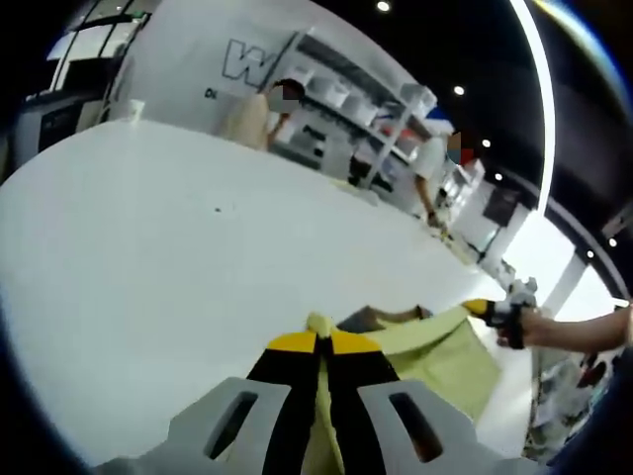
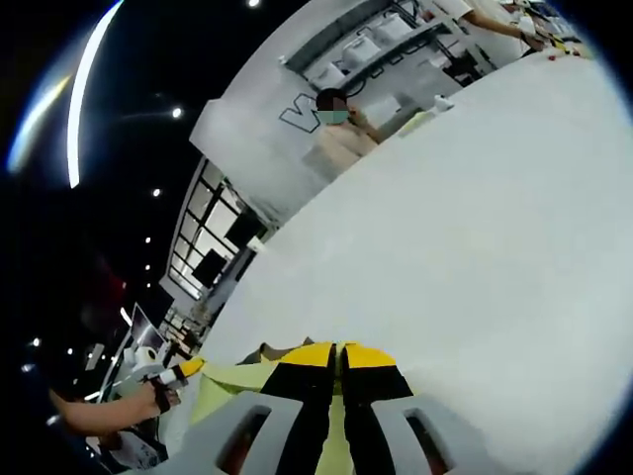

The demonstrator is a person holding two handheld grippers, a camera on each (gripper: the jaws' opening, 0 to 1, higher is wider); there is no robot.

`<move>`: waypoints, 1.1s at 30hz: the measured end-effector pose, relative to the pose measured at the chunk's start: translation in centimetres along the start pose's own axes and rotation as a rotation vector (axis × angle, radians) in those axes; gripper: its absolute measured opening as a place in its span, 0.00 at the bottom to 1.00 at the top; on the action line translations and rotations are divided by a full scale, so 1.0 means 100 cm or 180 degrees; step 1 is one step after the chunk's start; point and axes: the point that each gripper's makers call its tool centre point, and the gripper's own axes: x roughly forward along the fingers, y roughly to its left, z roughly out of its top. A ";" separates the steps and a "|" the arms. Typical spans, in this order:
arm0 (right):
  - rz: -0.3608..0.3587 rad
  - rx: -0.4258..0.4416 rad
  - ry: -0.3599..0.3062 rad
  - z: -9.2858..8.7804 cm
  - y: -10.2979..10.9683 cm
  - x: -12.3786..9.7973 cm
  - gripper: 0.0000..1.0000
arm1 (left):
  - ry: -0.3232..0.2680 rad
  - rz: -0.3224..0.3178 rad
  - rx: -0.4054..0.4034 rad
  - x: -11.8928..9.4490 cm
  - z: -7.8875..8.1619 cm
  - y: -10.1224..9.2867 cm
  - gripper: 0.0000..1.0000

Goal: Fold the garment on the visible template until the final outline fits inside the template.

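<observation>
A yellow-green garment hangs stretched between my two grippers above the white table. In the left gripper view my left gripper is shut, its yellow-tipped jaws pinching the cloth edge. My right gripper, held by a hand, comes in from the right and holds the cloth's far corner. In the right gripper view my right gripper is shut on the garment, and my left gripper grips it at the left. A darker patch shows behind the cloth's top edge; I cannot tell what it is.
The white table spreads wide ahead of both grippers. A white cup stands at its far edge. A person stands behind the table, another person by the shelves. A third person is beyond the table.
</observation>
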 end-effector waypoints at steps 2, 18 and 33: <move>0.0000 0.0013 0.0004 0.003 -0.004 0.006 0.00 | -0.0024 0.0006 -0.0026 0.003 0.002 -0.001 0.00; -0.0097 0.0071 -0.0016 0.004 -0.009 0.020 0.00 | -0.0051 0.0120 -0.0067 0.033 0.008 0.014 0.00; -0.0163 0.0065 0.0046 -0.005 -0.018 0.026 0.00 | 0.0013 0.0145 -0.0145 0.041 -0.006 0.021 0.00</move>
